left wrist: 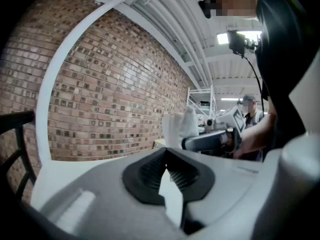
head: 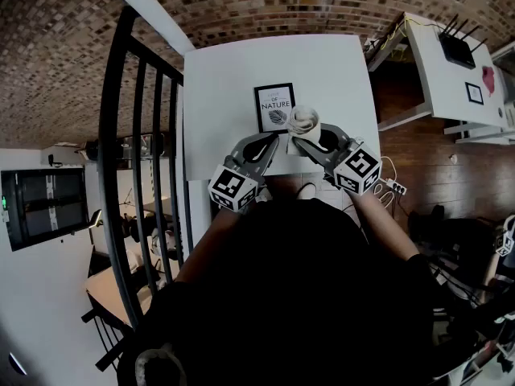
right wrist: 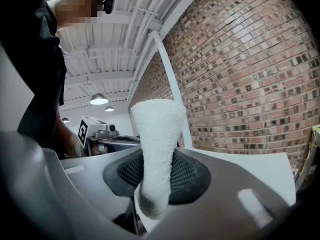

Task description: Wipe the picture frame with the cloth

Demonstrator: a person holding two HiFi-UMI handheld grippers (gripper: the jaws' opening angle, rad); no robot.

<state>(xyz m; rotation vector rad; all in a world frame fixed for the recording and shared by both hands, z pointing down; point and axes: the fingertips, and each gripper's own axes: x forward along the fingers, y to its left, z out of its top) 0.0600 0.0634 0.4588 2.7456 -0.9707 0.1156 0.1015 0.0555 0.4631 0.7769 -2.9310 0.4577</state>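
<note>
Head view shows the picture frame (head: 275, 108) lying flat on the white counter (head: 225, 79). The right claw (head: 309, 140), beside its near right corner, pinches the bunched cloth (head: 304, 121) upright, apparently ready to wipe; the left claw (head: 270, 141) is closed, empty, by the frame's near edge.

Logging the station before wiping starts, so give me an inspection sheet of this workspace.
Surface: white table, only the frame lying on it.
Job's things: frame on the table, print showing; cloth rolled, by the frame's lower right corner.
Clutter: nothing seen.
Grippers: left gripper shut, nothing in it; right gripper fingers clamped on the cloth.
Cables: power strip with cord on the floor, right.
Surroundings: brick wall, black railing, second desk with router.
</note>
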